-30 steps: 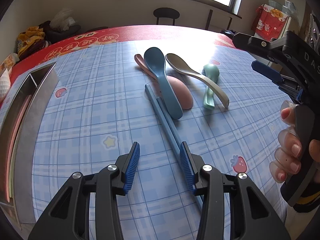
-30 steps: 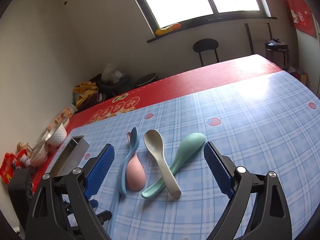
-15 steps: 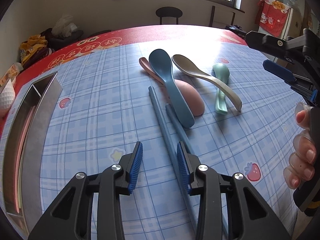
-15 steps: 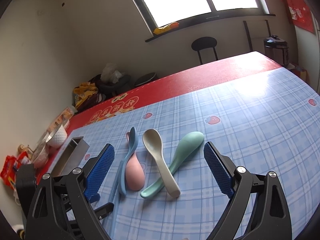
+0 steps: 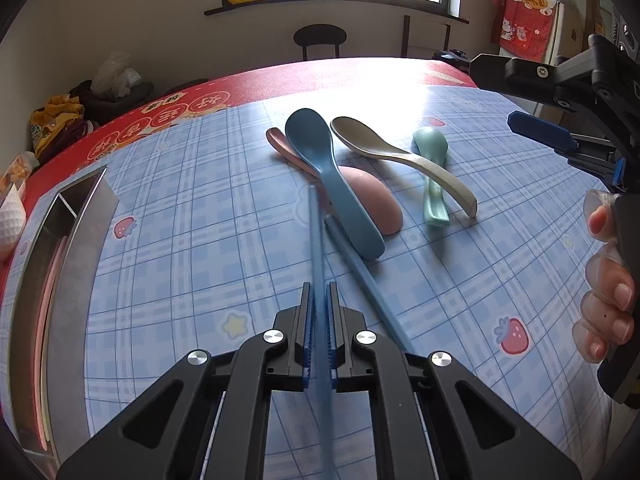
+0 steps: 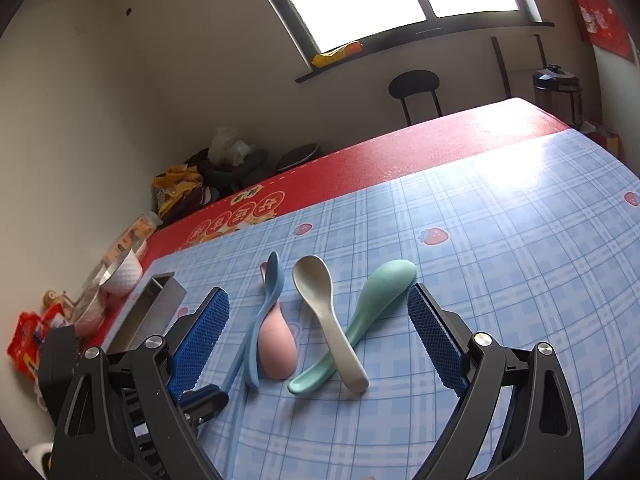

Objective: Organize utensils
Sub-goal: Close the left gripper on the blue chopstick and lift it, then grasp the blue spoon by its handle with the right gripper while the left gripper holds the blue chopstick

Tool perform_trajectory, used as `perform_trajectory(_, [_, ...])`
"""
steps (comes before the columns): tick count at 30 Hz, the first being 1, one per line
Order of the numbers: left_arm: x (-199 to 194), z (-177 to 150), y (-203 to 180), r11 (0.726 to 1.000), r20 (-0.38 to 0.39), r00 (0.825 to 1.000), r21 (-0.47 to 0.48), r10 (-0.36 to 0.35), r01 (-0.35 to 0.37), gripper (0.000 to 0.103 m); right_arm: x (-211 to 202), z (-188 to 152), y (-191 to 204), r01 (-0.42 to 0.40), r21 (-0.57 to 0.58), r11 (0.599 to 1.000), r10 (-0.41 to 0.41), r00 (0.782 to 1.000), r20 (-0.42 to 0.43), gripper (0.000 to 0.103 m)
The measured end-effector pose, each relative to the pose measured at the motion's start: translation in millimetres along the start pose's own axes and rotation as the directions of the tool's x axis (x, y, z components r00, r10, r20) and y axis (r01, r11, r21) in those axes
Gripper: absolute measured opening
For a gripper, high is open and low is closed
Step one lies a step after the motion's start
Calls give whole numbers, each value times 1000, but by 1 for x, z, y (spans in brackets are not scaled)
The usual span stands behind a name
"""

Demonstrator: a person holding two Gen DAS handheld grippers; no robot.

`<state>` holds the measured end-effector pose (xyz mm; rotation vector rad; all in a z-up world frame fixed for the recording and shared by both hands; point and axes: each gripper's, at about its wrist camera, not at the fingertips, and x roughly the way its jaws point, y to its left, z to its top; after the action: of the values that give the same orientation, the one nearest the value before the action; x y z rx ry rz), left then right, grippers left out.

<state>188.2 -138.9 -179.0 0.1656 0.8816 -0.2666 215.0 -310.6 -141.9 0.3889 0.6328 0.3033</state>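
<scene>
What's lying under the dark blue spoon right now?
The dark blue plastic spoon lies across the pink spoon, whose handle end pokes out behind it. A loose blue chopstick runs under its near end. How far either reaches underneath is covered.

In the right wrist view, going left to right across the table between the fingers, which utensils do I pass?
Blue spoon → pink spoon → beige spoon → green spoon, judged by their bowls. The beige handle crosses over the green one, so their near ends swap order.

spoons: 4 (image 5: 332,184) | chopsticks: 2 (image 5: 318,248) | metal tray: 1 (image 5: 76,280) | hand-held grippers: 2 (image 5: 319,312)
</scene>
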Motion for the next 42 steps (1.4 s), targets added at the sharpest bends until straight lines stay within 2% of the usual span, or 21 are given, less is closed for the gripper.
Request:
perform_trajectory(7, [-12,-15,24,997,-6,1000,-71,25,-26,6,3,-2,4,-11,-14,1000,10,1000,-9,87])
perform_trajectory(11, [-23,-24,39,992,17,998,-109,67,-64,6,4,-4,8,-20,-35,999,20,1000,-9,87])
perform_trajectory(14, [-28,-29,52,985,33,997,-163,69,-62,6,6,-5,14,-24,-65,998,22,1000,-19,85])
perform_trajectory(15, [-30,-29,55,982,45,997,-179,68,-59,6,6,-5,16,-24,-75,997,22,1000,-21,80])
perform_trajectory(18, [-39,-30,53,982,94,992,-178,87,-69,6,6,-7,22,-33,-113,993,31,999,-18,77])
perform_trajectory(20, [-43,-31,55,981,111,990,-185,82,-61,6,9,-10,27,-32,-142,989,29,999,-28,70])
perform_trajectory(25, [-47,-35,71,965,139,990,-264,26,12,6,17,-12,36,-52,-185,981,41,997,-64,46])
perform_trajectory(27, [-50,-36,74,960,156,988,-277,9,35,6,20,-11,44,-43,-211,976,28,997,-74,36])
perform_trajectory(30, [-53,-38,76,958,180,984,-281,-15,66,6,31,-15,61,-36,-272,962,2,992,-126,33])
perform_trajectory(37, [-62,-43,86,934,243,969,-330,-55,135,6,72,-26,88,17,-374,927,-112,965,-235,33])
perform_trajectory(42, [-66,-46,90,925,269,961,-344,-66,160,6,93,-30,101,87,-443,892,-216,944,-249,33])
